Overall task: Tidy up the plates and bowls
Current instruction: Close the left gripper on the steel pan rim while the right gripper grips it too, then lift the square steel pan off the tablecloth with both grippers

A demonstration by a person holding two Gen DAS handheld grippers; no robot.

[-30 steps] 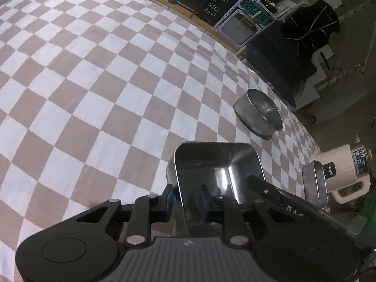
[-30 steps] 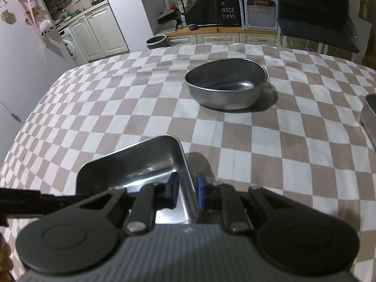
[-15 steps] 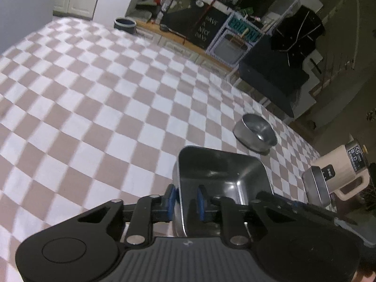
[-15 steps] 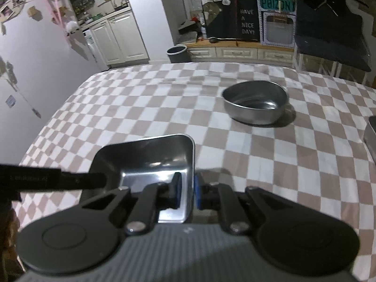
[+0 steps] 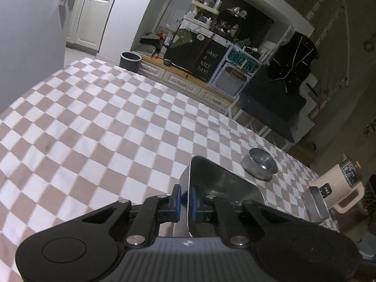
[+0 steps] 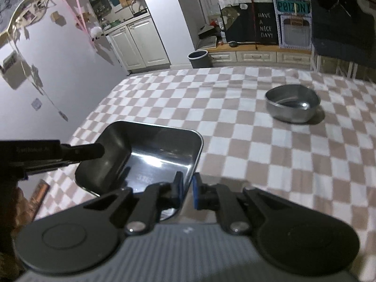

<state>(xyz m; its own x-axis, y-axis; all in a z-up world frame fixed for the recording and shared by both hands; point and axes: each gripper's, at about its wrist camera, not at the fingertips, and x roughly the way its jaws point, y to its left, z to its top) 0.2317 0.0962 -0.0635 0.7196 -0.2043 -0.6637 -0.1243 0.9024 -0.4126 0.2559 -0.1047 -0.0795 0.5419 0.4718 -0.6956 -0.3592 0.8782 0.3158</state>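
Both tools grasp one square steel tray (image 6: 150, 150) above the checkered desk (image 5: 98, 127): left tool (image 5: 184, 199) clenched on its left wall, right tool (image 6: 187, 188) on its right. One round steel bowl (image 6: 292, 105) sits well apart; a second tray's edge (image 5: 315, 203) shows beside one beige kettle (image 5: 340, 185).

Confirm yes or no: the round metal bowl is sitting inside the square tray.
No, the round bowl rests on the checkered cloth well apart from the square tray.
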